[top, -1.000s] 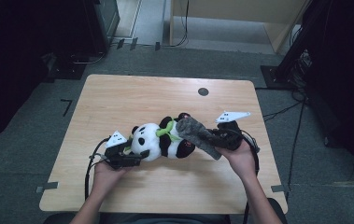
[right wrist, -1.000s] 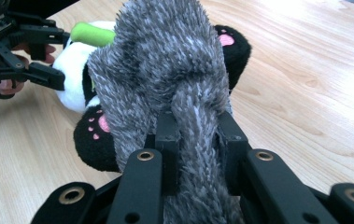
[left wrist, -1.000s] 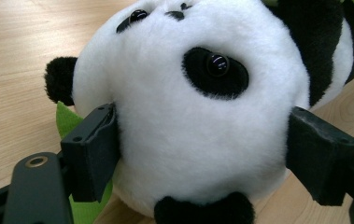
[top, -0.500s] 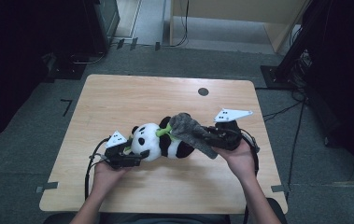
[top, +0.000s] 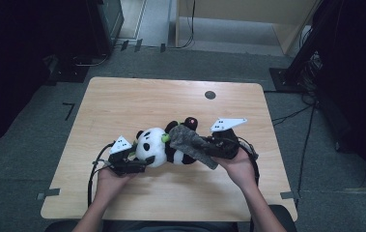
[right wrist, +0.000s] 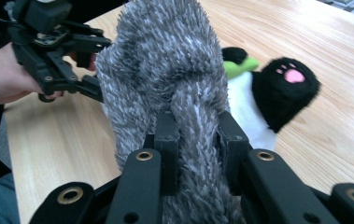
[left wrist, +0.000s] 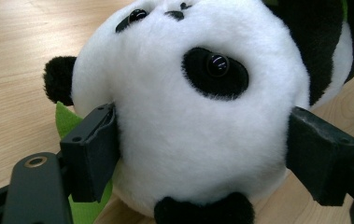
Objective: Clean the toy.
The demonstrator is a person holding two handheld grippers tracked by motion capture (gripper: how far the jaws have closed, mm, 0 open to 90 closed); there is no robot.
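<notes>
Because the right gripper [right wrist: 195,135] pinches only a narrow fold of the fuzzy grey knitted cloth [right wrist: 165,70], a sideways tug could pull the fold out from between its jaws, and the cloth would then drop across the soft black-and-white plush panda [top: 163,145] instead of going where it is meant to. The other risk, as I judge it, sits at the left gripper [left wrist: 202,154]: plush gives under pressure, so the round head may squirm out if the right hand drags hard against it (the toy lies on its side on the pale wooden table [top: 122,101], so it would roll easily).

The left gripper's jaws stand wide apart and press into both cheeks of the panda's white head, one black ear just below them and a scrap of green fabric [left wrist: 79,135] beside the left jaw. The right gripper's jaws are nearly together, clamped on the grey cloth, which rises straight ahead of them and drapes over the panda's body; a black paw with a pink pad [right wrist: 289,88] lies just right of the cloth, beyond the jaws.
</notes>
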